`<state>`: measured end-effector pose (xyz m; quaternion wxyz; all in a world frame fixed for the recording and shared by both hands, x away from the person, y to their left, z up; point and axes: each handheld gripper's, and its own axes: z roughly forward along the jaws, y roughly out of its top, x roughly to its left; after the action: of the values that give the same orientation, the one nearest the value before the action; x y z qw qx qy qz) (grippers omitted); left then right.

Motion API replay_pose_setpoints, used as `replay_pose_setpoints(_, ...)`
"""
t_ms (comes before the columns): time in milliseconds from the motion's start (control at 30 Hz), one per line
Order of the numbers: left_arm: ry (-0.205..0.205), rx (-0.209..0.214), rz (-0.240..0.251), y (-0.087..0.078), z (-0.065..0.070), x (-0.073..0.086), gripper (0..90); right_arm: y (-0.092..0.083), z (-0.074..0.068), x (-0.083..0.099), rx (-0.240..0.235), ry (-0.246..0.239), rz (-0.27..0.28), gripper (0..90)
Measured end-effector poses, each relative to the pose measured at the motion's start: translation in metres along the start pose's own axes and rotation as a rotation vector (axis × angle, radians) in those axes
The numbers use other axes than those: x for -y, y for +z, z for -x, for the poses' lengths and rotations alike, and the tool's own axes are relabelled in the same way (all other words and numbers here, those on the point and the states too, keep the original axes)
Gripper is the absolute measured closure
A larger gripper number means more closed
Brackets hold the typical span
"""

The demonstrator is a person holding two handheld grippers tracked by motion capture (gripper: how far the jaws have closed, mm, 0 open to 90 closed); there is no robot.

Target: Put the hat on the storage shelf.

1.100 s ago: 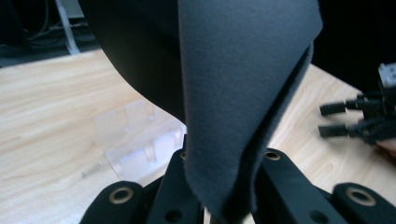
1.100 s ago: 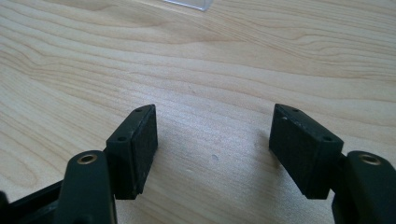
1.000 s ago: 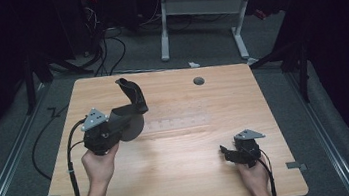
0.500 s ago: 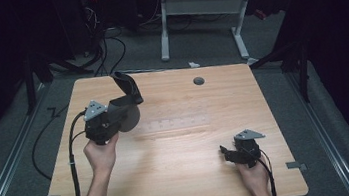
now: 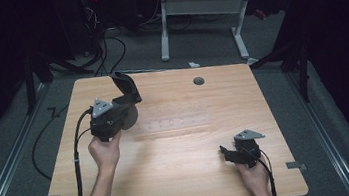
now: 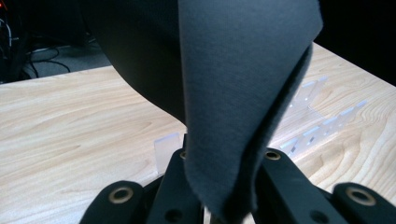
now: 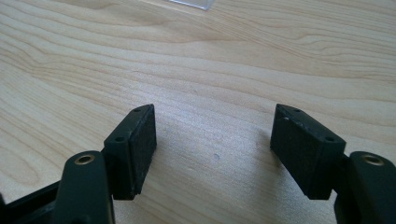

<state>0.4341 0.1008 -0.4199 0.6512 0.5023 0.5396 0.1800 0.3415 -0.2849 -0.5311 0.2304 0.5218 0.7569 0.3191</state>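
Dark felt cloth [image 6: 243,93] pinched in my left jaws [image 5: 125,101], lifted off desk [image 5: 181,167] near its far-left corner, probably for carrying. Right jaws [image 7: 212,149] spread, empty, near-right corner.

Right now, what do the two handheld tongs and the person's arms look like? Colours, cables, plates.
Both tongs are black. The left tongs and the right tongs each carry a grey three-cornered plate on top and trail a black cable. The right one's flat pads are matte black, on arms with brass-ringed screw holes. Forearms are bare; no sleeves are visible.
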Motion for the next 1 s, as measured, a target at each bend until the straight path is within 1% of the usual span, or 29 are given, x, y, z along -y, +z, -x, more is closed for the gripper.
replay_pose_setpoints(100,-0.001,-0.002,-0.003,0.002,0.000,0.001,85.7,0.000,0.000,0.000,0.000,0.002,-0.001,31.7)
replay_pose_setpoints(133,0.009,-0.012,-0.006,0.005,-0.001,0.002,85.6,0.000,0.000,0.000,0.000,0.003,-0.001,31.7)
replay_pose_setpoints(300,0.019,-0.026,-0.003,0.008,-0.002,0.006,85.6,0.000,0.000,0.000,0.000,0.001,-0.001,31.7)
replay_pose_setpoints(500,0.021,-0.037,-0.011,0.014,-0.003,0.010,85.6,0.000,0.000,0.000,0.000,0.002,-0.001,31.6)
replay_pose_setpoints(600,0.034,-0.043,-0.012,0.016,-0.003,0.013,85.6,0.000,0.000,0.000,0.000,0.003,-0.001,31.6)
replay_pose_setpoints(700,0.027,-0.041,-0.007,0.017,-0.002,0.014,85.7,0.000,0.000,0.000,0.000,0.003,-0.001,31.7)
replay_pose_setpoints(867,0.037,-0.048,-0.007,0.017,0.000,0.015,85.7,0.000,0.000,0.000,0.000,0.003,0.000,31.7)
replay_pose_setpoints(1000,0.032,-0.052,-0.006,0.017,0.002,0.016,85.7,0.000,0.000,0.000,0.000,0.003,0.000,31.8)
